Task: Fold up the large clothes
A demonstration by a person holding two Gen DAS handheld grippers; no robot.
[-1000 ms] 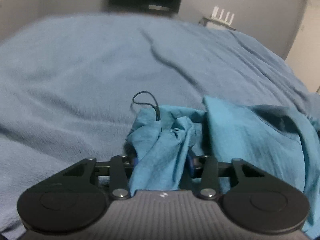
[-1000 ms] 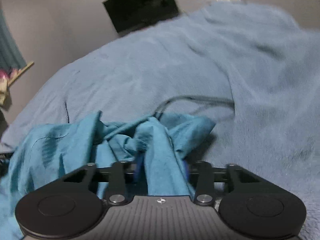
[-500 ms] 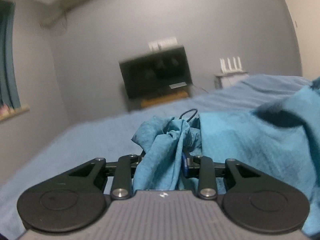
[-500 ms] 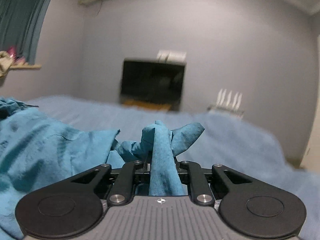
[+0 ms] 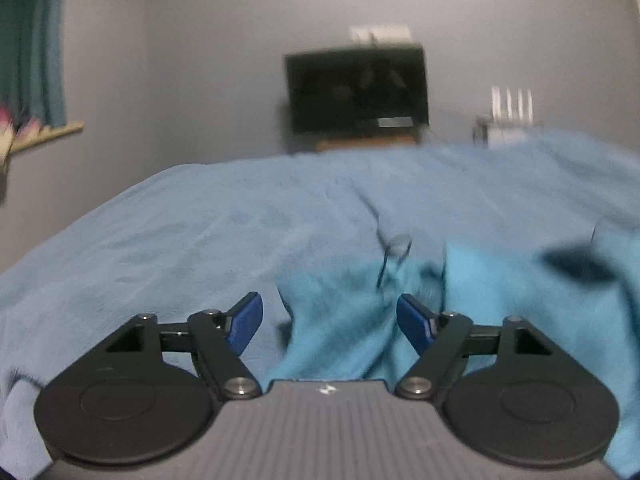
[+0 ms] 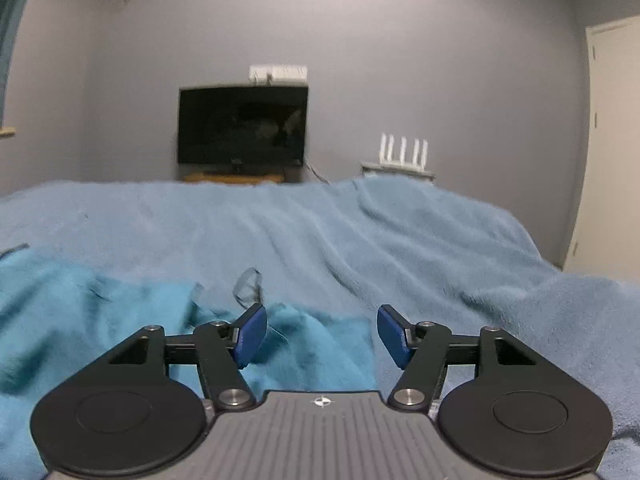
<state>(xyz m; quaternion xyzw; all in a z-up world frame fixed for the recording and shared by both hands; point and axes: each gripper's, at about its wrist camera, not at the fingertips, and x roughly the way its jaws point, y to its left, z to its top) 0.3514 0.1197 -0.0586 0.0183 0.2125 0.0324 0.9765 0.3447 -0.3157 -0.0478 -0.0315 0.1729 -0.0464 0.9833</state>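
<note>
Both the left gripper (image 5: 330, 320) and right gripper (image 6: 322, 332) are shown wide open and empty over the teal garment (image 5: 500, 300), spread mid-bed (image 6: 360, 232); wrinkles are best smoothed before regrasping.

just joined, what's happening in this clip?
A person is folding a teal garment on a bed covered with a light blue blanket, a hand-held gripper in each hand. Right now both the left hand-held gripper and the right hand-held gripper are open with nothing pinched between the fingers. The garment lies rumpled on the blanket just ahead of them, a thin dark cord sticking up from it. A TV stands by the far wall.
</note>
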